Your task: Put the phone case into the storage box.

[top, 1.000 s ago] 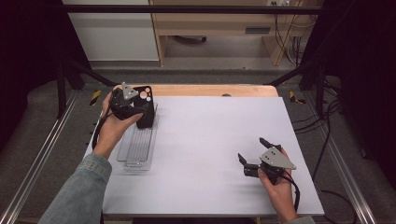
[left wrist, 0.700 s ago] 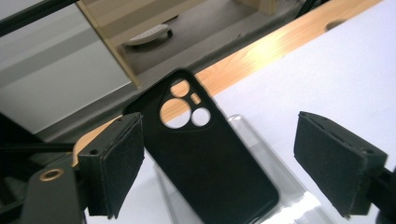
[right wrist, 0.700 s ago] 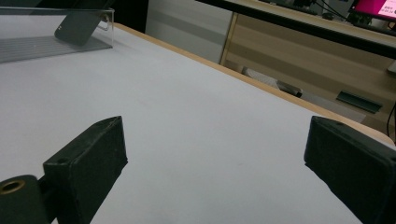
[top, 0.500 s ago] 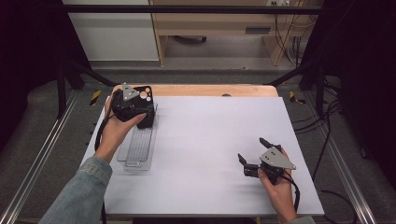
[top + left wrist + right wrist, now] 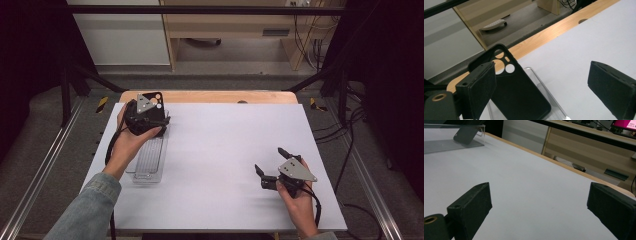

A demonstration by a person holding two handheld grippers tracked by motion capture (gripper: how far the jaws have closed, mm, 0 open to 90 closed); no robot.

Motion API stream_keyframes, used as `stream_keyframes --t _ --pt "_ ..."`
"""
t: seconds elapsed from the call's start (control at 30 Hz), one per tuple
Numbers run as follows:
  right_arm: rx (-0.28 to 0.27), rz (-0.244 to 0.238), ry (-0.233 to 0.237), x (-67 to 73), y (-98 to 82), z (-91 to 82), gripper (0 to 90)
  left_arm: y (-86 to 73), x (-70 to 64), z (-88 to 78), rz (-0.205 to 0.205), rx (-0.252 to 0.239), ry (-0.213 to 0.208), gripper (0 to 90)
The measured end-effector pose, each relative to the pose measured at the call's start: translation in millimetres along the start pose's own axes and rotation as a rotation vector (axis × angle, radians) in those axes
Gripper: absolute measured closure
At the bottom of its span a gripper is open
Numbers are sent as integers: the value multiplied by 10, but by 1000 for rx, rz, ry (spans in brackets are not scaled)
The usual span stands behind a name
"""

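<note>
Looking down from the high view, the left gripper (image 5: 146, 119) sits at the far left of the white table (image 5: 225, 150), right over the far end of a clear plastic tray (image 5: 148, 162). A hand in a denim sleeve (image 5: 92, 207) holds it. The right gripper (image 5: 272, 167) rests low near the right front of the table, well apart from the tray, with its jaws spread and nothing between them.

In the left gripper view, a black phone case (image 5: 520, 95) leans in the clear tray, tilted, with its round camera holes at the top. The left gripper's jaws have just been opening and now stand wide — the case lies beside the left pad (image 5: 477, 90), partly behind it, and no pad squeezes it. So the case looks let go, resting in the tray by itself.

In the right gripper view, the two black jaws stand far apart over bare white table. Far off at the top left, the phone case (image 5: 465, 133) leans against the tray's clear end wall (image 5: 480, 131).

The case is probably light, thin and a bit bendy, and its smooth back could slip. Pinching it across its long side edges, near the middle, seems the safest hold — a gentle squeeze, so it does not buckle.
</note>
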State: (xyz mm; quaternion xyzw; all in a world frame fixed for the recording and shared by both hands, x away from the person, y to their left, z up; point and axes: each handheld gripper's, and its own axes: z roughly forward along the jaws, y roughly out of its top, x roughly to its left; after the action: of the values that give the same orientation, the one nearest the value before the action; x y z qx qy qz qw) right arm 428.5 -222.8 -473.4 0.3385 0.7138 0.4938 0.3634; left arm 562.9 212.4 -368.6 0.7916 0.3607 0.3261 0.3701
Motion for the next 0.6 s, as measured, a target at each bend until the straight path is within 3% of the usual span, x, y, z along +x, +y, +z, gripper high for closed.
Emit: stream_keyframes --t 0.6 --pt "-1 0 1 4 2 -2 59 54 -315 -69 29 -33 -75 64"
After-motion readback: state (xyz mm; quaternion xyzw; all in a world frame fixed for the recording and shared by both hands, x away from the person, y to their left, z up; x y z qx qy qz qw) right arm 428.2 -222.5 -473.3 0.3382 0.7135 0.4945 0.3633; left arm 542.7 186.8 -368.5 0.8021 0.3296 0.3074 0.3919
